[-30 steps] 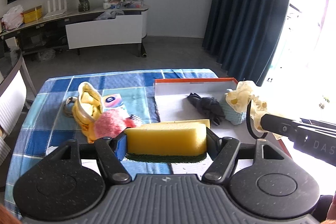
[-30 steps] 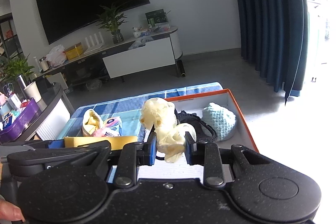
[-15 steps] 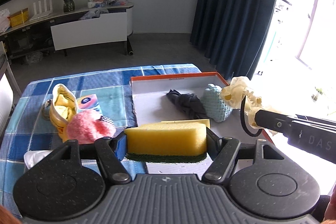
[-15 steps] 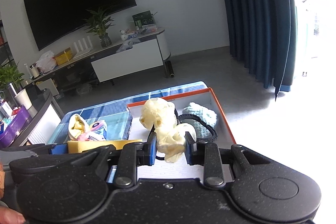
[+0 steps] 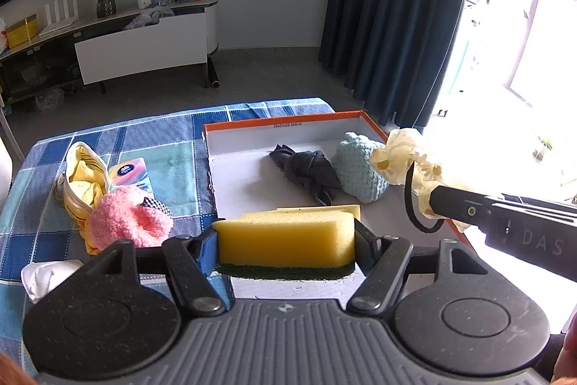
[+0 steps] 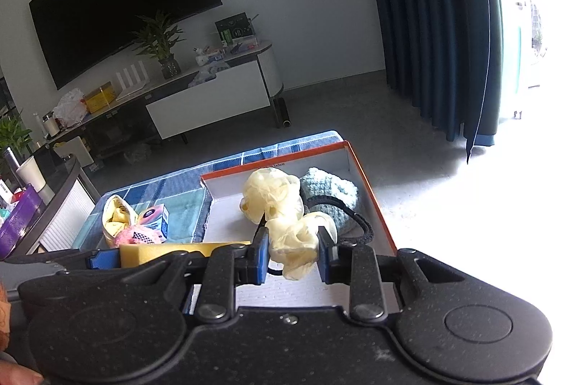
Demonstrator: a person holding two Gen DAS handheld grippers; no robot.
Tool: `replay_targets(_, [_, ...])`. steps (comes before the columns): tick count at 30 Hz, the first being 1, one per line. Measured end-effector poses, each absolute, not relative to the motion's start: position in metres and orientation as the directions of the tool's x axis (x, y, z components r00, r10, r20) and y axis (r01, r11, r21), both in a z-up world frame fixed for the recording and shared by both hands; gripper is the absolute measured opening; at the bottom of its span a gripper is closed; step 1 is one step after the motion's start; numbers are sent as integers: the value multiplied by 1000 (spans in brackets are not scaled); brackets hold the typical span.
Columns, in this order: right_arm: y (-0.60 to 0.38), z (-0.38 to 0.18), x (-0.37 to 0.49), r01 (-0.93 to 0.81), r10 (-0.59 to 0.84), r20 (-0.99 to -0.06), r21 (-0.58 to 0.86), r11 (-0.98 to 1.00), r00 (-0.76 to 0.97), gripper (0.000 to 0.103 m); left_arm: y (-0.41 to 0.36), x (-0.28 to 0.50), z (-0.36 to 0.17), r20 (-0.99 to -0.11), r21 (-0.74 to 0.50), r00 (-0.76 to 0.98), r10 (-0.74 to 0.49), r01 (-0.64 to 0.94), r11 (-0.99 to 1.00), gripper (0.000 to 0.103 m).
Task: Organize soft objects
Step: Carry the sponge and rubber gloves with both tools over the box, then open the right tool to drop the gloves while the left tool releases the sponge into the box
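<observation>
Left gripper (image 5: 286,242) pinched a yellow sponge (image 5: 286,237) between its two fingers; jaws pressed against the sponge's short ends. Sponge's long axis ran crosswise, left to right, square to the gripper's forward line. Dark green scouring face pointed down, yellow foam up. Sponge was held above the near edge of the orange-rimmed box (image 5: 281,123), partly over the blue checked tablecloth (image 5: 173,161).

Right gripper (image 6: 293,255) was clamped on a cream scrunchie (image 6: 288,233), blue pads squeezing its lower bunch. The rest of the scrunchie rose up and away from the fingers, over the box's white floor. A black elastic loop (image 5: 411,201) hung from it beside the finger in the left wrist view. Whether it touched the box could not be told.

Inside the box: a dark grey knotted cloth (image 5: 306,168) near the middle, and a pale blue knitted piece (image 5: 357,168) touching it on the right, towards the right wall.

On the tablecloth, left of the box: pink fluffy item (image 5: 126,222), yellow striped fabric pouch (image 5: 84,175), small colourful tissue packet (image 5: 131,172), all close together. A white crumpled piece (image 5: 47,276) lay at the near left edge.
</observation>
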State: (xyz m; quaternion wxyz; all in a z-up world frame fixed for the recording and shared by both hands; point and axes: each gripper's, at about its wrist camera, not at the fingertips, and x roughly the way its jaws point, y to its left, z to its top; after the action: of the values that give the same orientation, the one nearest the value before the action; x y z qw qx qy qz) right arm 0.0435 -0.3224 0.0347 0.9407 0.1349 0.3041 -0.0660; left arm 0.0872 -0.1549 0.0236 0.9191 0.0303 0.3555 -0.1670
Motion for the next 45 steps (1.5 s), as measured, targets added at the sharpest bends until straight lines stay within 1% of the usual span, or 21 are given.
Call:
replay_targets(16, [-328,22,55,211,-43,-606,210,955,795,35,-165,95,12,-685,-57,672,-281,335,941,72])
replay_targets(17, [-328,22,56,211,-44,-605,208,955,795,37,-165,95,12,-686,-57,672,-281,335,941,72])
replay_targets(18, [-328,22,55,212,-45,-604,207,955,795,42,-165,95,11,-687,-58,671,-280,334,941,72])
replay_targets(20, [-330,20,57,215,-49,-607,203,955,793,50,-166,96,9,-690,-59,667,-281,334,941,72])
replay_targets(23, [-332,19,56,216,-49,-607,205,955,793,65,-167,97,7,-696,-65,660,-284,336,940,72])
replay_targets(30, [-339,22,50,231,-50,-594,233,945,803,65,-170,96,2,-706,-88,635,-313,360,929,72])
replay_targets(32, [-340,23,48,233,-50,-590,238,943,806,66,-171,94,1,-710,-108,616,-340,382,918,76])
replay_targets(33, [-340,24,48,233,-51,-587,238,943,808,66,-171,92,0,-711,-114,611,-348,388,915,84])
replay_targets(34, [-339,25,47,232,-51,-584,238,943,810,66,-171,91,0,-710,-122,607,-356,392,912,88])
replay_targets(39, [-336,33,41,221,-51,-568,236,946,821,66,-162,89,4,-709,-134,612,-350,370,919,92])
replay_targets(45, [-324,37,39,196,-34,-570,225,954,821,66,-145,89,14,-717,-103,637,-283,304,947,97])
